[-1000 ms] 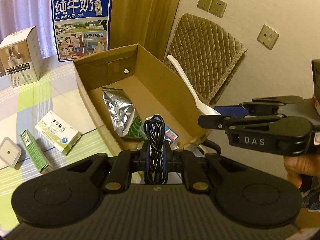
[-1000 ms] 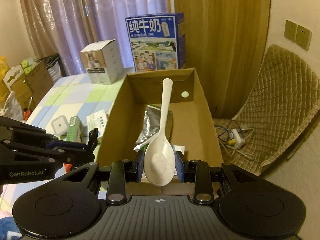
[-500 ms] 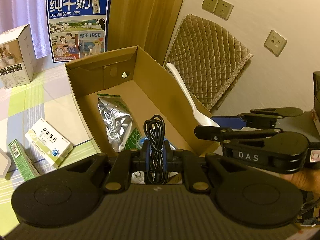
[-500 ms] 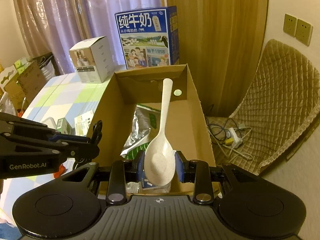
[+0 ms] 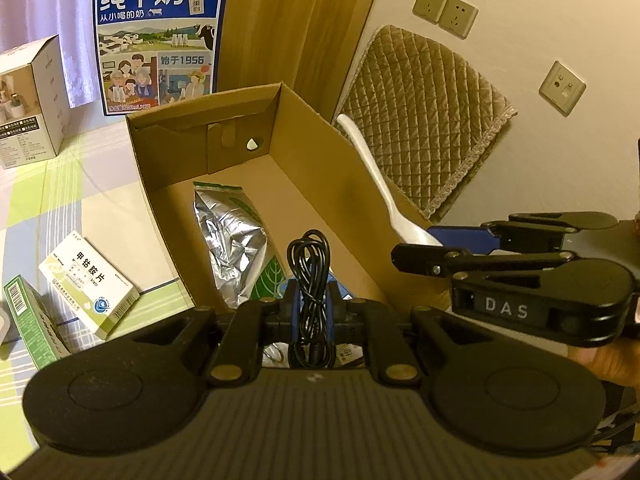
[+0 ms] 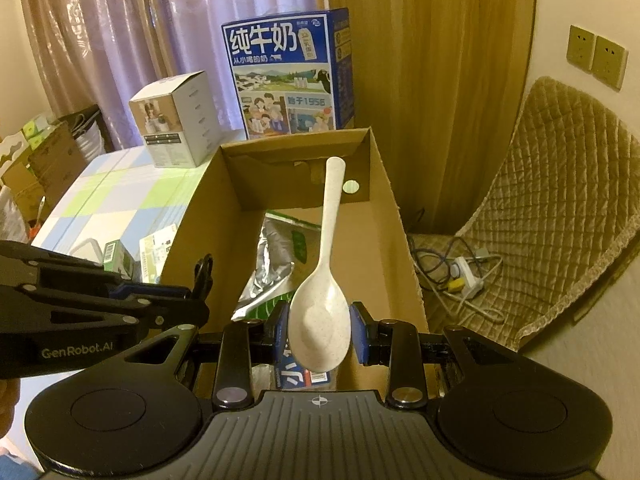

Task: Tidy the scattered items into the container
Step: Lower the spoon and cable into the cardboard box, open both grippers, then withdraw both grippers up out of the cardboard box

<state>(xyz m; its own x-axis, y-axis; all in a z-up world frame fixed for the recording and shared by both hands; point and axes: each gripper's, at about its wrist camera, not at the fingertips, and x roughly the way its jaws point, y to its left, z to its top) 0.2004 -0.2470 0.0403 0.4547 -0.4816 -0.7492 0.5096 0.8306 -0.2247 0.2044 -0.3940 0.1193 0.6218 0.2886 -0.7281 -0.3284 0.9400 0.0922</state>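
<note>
The left hand-held gripper [image 5: 311, 307] is closed on a coiled black cable [image 5: 310, 276], which is pinched upright between its blue pads and held over the near end of the open cardboard box [image 5: 320, 148]. The right hand-held gripper [image 6: 319, 332] is closed on the bowl of a white plastic spoon [image 6: 324, 280], whose handle is pointed up and away over the box interior. In the left wrist view the right hand-held gripper is seen from the side at the box's right wall, with the spoon raised above that wall.

On the checked counter [image 5: 60, 200], left of the box, a green carton [image 5: 34, 326] and a white medicine box [image 5: 90, 280] are left lying side by side, outside the container. A white product box [image 5: 30, 100] is stood farther back, and a blue milk carton case [image 5: 158, 38] is stood upright just behind the cardboard box. Inside the box a silver foil pouch [image 5: 228, 240] is laid on the floor, with a blue packet partly hidden under the gripper fingers.

To the right, a quilted chair [image 6: 560, 208] is placed beside the box, with a power strip [image 6: 464, 276] and cords on the floor. Curtains are hung behind. The far half of the box floor is left bare.
</note>
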